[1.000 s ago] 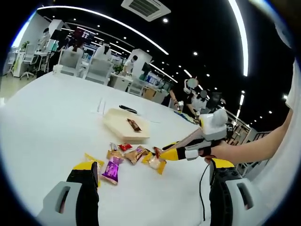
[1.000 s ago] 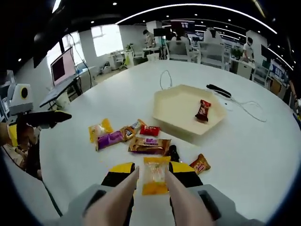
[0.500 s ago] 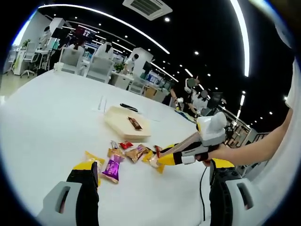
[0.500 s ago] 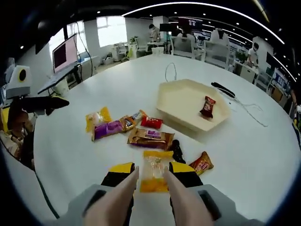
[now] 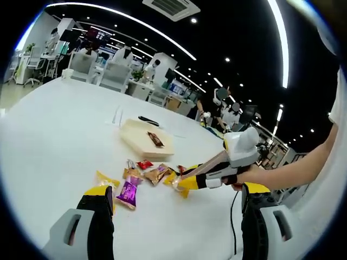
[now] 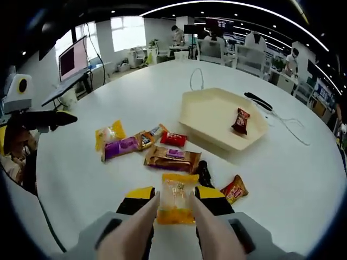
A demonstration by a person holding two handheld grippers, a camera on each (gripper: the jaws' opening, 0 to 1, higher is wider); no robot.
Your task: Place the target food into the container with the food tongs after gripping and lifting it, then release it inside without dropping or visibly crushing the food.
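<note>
My right claw [image 6: 174, 208], shut on the yellow snack packet [image 6: 175, 199], edges closer to the tray [image 6: 217, 116]; left claw [image 5: 176, 216] gapes empty.

In the right gripper view we find the tray [image 6: 209, 116] upper right of centre on the table [image 6: 303, 179], one snack [image 6: 240, 120] lying in its right part. Left of and below the tray, loose packets [image 6: 172, 158] lie in a row. At bottom centre, another packet [image 6: 175, 199] sits between the tongs [image 6: 174, 212].
</note>
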